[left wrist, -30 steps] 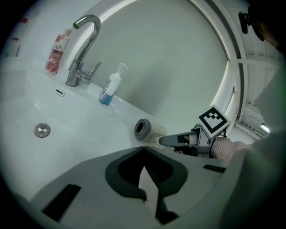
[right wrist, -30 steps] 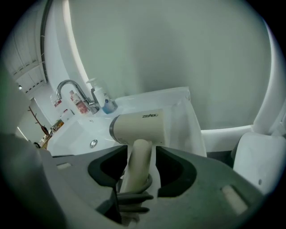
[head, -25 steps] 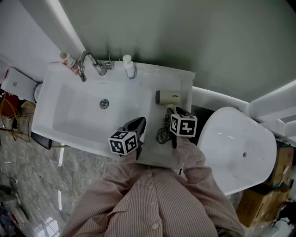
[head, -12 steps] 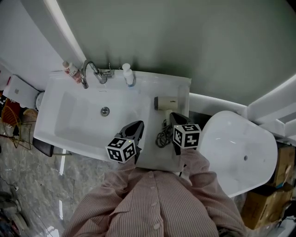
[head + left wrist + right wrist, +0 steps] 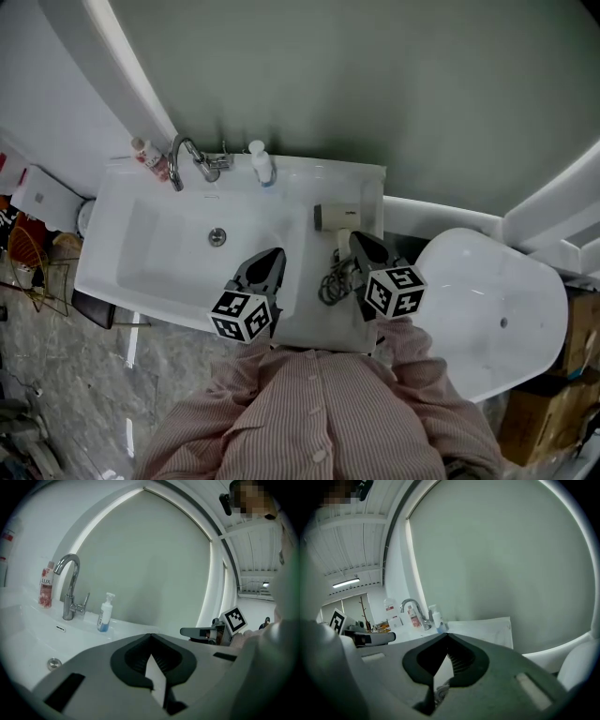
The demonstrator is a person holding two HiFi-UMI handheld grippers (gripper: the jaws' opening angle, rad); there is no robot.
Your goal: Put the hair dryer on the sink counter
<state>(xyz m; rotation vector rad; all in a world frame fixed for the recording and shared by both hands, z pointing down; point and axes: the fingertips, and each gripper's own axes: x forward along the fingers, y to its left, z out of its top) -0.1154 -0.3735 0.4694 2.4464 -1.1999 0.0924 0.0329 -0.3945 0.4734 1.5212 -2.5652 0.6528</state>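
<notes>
The beige hair dryer point(image 5: 339, 217) lies on its side on the white counter point(image 5: 314, 251) to the right of the basin, nozzle pointing left. Its dark cord point(image 5: 334, 279) is bunched on the counter just in front of it. My right gripper point(image 5: 356, 238) hovers just in front of the dryer and beside the cord, jaws shut with nothing in them point(image 5: 447, 634). My left gripper point(image 5: 275, 253) hangs over the basin's front right edge, its jaws also shut and empty point(image 5: 150, 634).
The sink basin point(image 5: 159, 253) fills the left side, with a chrome faucet point(image 5: 187, 155), a pump bottle point(image 5: 262, 161) and a red-labelled bottle point(image 5: 150, 157) along its back rim. A white toilet lid point(image 5: 487, 309) stands to the right, with cardboard boxes point(image 5: 548, 422) beyond it.
Both grippers have drawn back a little toward my body, and the right one now sits farther from the hair dryer. The dryer and cord have not moved on the counter.
</notes>
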